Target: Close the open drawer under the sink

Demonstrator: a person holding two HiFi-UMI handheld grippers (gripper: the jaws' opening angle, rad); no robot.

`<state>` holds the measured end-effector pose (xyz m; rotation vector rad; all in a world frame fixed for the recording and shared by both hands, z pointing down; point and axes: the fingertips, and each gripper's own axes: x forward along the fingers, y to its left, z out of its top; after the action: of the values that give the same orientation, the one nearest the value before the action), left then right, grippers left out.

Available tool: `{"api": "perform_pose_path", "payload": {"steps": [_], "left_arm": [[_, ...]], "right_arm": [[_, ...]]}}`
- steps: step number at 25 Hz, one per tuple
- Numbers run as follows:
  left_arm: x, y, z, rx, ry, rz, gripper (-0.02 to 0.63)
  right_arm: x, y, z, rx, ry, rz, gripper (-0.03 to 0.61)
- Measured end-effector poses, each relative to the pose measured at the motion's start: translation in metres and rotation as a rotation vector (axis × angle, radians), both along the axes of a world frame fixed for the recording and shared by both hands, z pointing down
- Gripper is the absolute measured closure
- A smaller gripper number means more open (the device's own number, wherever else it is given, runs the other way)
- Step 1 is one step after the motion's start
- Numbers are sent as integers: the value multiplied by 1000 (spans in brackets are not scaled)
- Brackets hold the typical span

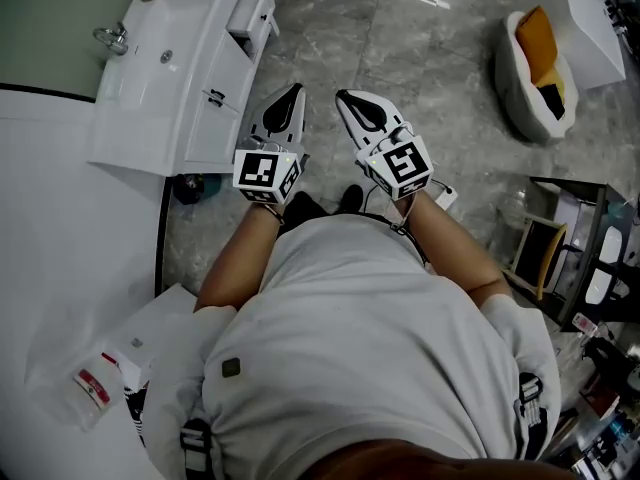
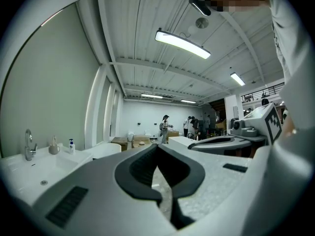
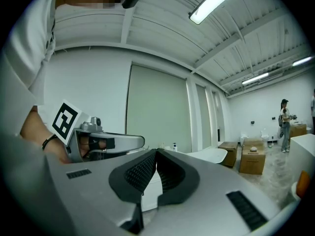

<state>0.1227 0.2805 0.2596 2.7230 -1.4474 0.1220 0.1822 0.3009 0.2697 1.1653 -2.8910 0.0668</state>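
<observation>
Overhead, the pulled-out white drawer (image 1: 255, 16) of the white sink cabinet (image 1: 185, 83) lies at eleven o'clock from the white-and-black left gripper (image 1: 293, 93), well apart, while this and the matching right gripper (image 1: 346, 100) each hold their jaws pressed together on nothing.

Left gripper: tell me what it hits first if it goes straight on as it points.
Probably nothing nearby: the left gripper points past the open drawer, which lies to its left, toward open floor.
</observation>
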Motion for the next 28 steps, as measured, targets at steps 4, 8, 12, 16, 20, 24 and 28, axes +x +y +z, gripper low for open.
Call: {"api": "perform_pose_path", "payload": {"steps": [4,8,12,16,20,24,28], "left_arm": [[4,-23,5,-8,1,-4,606],[6,-50,12,-12,9,6,606],[4,-87,15,-11,22,8,606],[-14,-130,16,-12,30,-3,606],[-42,-178,20,-11,11,-21,606],[-75,-225,23,-15,-5,-26,606],[-111,-268,22,-14,-7,-42,606]], "right_arm": [[6,-22,5,-17,1,-9,554],[10,-48,11,-19,6,-8,554],[7,-85,10,-28,1,-7,554],[-10,-130,12,-27,9,-21,554],[-41,-184,16,-27,11,-54,554],[-79,-238,16,-30,24,-78,554],[-112,-281,17,-28,46,-102,554]]}}
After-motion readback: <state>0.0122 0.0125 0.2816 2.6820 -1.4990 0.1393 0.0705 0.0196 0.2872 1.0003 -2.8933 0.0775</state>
